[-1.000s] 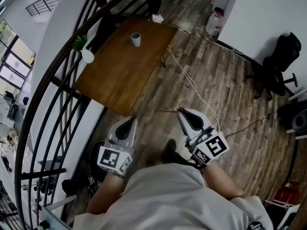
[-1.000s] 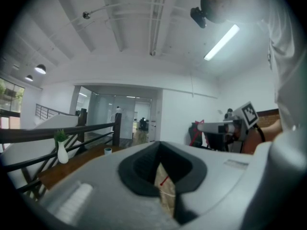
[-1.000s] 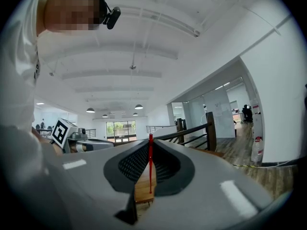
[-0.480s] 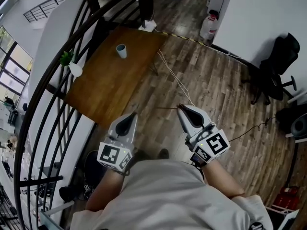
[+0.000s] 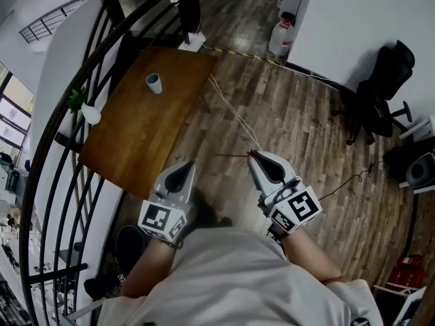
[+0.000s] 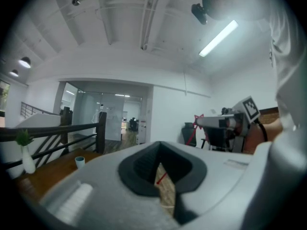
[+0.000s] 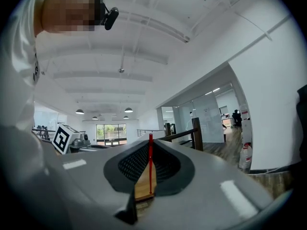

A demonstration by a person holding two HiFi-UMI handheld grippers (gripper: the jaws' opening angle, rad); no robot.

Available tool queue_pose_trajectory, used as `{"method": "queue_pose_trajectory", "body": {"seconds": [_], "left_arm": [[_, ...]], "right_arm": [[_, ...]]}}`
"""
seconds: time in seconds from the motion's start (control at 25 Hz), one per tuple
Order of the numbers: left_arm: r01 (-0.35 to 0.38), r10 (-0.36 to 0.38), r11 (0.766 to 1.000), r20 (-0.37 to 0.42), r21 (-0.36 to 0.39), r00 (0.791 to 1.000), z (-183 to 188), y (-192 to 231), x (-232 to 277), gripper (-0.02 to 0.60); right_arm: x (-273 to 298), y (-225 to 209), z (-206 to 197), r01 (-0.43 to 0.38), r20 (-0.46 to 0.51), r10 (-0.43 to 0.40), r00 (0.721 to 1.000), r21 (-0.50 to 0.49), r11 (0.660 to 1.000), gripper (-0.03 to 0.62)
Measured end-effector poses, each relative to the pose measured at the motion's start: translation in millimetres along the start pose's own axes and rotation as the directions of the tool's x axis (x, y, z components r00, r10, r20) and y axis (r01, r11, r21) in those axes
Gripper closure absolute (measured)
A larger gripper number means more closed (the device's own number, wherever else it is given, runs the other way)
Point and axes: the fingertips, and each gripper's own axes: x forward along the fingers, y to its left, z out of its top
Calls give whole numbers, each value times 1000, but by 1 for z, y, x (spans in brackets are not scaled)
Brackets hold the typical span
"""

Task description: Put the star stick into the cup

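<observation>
Nearest the person, two grippers point level: the left gripper (image 5: pixel 183 166) has its jaws drawn together on nothing, and the right gripper (image 5: pixel 253 155) pinches the one red star stick (image 5: pixel 231 157). Only the left gripper view shows its star-shaped end. Well beyond, a single cup (image 5: pixel 154 83) stands on one wooden table (image 5: pixel 129 148).

Place: we read an open-plan office loft | far right: black swivel chair (image 5: pixel 377 90) | left: dark railing (image 6: pixel 57 129) | far: glass-walled rooms (image 6: pixel 115 116)
</observation>
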Motion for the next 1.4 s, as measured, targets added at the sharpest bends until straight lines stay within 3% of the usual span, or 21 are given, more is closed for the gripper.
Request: {"method": "queue_pose_trajectory", "body": {"seconds": [0.28, 0.44, 0.8, 1.08, 1.4], "left_arm": [[68, -68, 998, 0, -3, 998, 5, 8, 52, 580], [87, -87, 996, 3, 7, 996, 7, 32, 74, 579], [74, -74, 997, 22, 23, 997, 26, 144, 110, 579], [52, -54, 997, 46, 60, 997, 57, 261, 110, 580], [-12, 9, 999, 51, 49, 999, 66, 350, 100, 580]], "right_arm": [[21, -32, -3, 29, -10, -29, 1000, 7, 1000, 572], [50, -45, -5, 28, -10, -28, 1000, 3, 1000, 572], [170, -70, 8, 1, 7, -1, 1000, -20, 1000, 571], [296, -53, 27, -48, 31, 50, 998, -54, 997, 571], [397, -39, 32, -130, 2, 131, 991, -72, 989, 572]]}}
